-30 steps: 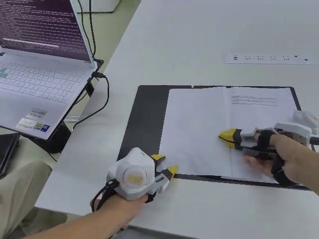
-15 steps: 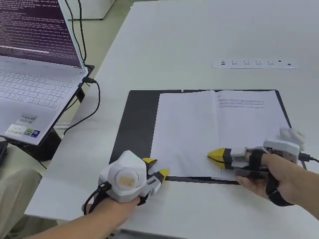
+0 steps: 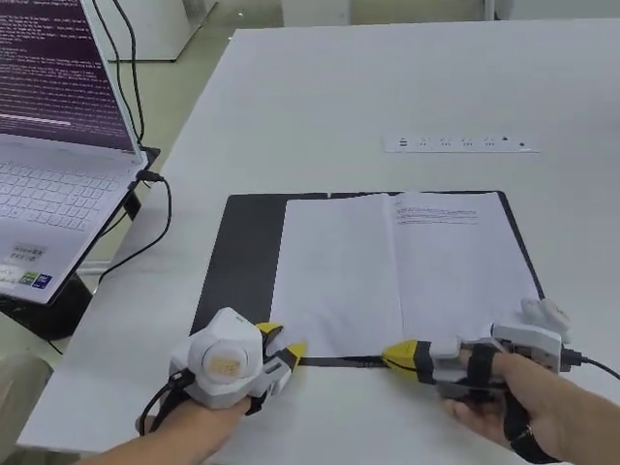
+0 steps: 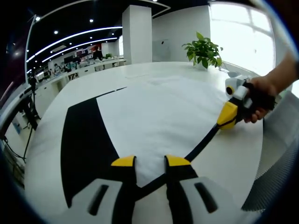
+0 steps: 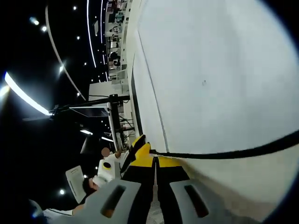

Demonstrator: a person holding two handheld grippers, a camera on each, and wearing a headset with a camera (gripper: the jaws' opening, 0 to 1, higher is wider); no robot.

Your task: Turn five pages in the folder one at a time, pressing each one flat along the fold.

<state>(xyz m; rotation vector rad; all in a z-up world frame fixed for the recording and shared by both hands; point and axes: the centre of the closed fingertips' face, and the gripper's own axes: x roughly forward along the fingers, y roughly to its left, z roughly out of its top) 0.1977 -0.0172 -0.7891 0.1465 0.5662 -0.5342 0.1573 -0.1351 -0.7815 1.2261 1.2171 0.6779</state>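
Your folder [image 3: 242, 262] lies on the table [image 3: 387, 77], the power strip [image 3: 457, 144] behind it and the laptop [image 3: 48, 184] off to its left.

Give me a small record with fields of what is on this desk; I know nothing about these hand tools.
folder: open flat on the white table, black cover showing at left
pages: white, lying flat, printed lines atop the right one
left gripper: jaws open, at the left page's near edge
right gripper: jaws shut, tip at the fold's near end
also there: laptop at left, power strip beyond the folder
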